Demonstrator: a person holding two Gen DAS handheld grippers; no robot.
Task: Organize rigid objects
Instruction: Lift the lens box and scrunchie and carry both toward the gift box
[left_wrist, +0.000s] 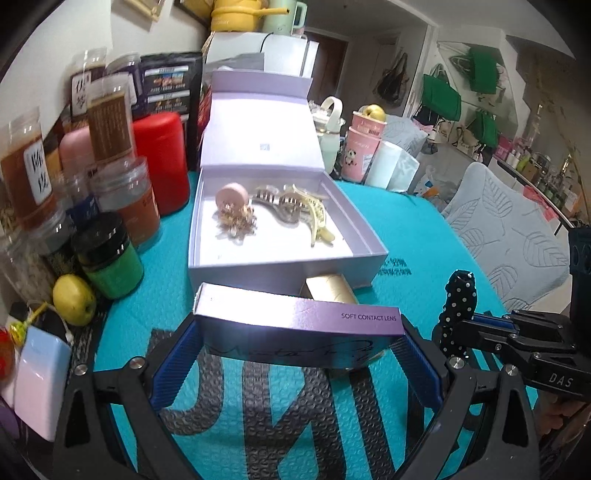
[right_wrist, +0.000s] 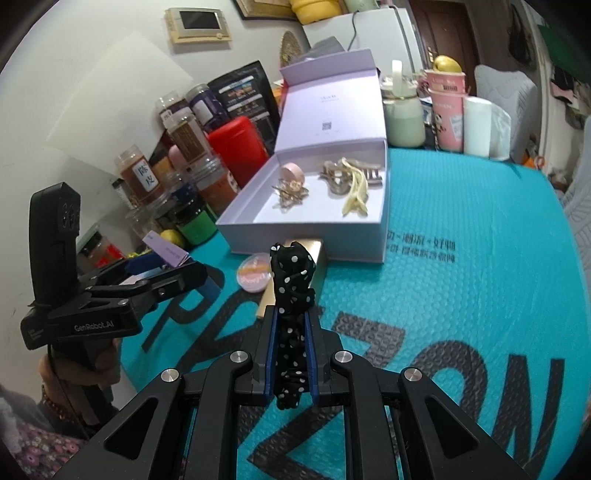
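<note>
My left gripper (left_wrist: 295, 339) is shut on a flat purple contact lens box (left_wrist: 299, 321), held crosswise above the teal mat. My right gripper (right_wrist: 290, 325) is shut on a black polka-dot hair clip (right_wrist: 291, 291) that stands up between its blue pads. Straight ahead stands an open lilac gift box (left_wrist: 280, 264) with its lid propped back. Inside lie a pink round case (left_wrist: 232, 195), a gold flower brooch (left_wrist: 236, 219) and pale claw clips (left_wrist: 295, 205). A gold box (right_wrist: 295, 277) and a small pink round tin (right_wrist: 255, 277) rest in front of the gift box.
Jars, a red canister (left_wrist: 160, 162) and a green-lidded pot (left_wrist: 110, 266) crowd the mat's left edge, with a yellow fruit (left_wrist: 74, 299) and a white device (left_wrist: 40, 373). Pink cups (right_wrist: 445, 107), a pale green bottle (right_wrist: 402, 110) and a paper roll (right_wrist: 480, 125) stand behind. A cushioned chair (left_wrist: 513, 236) is at right.
</note>
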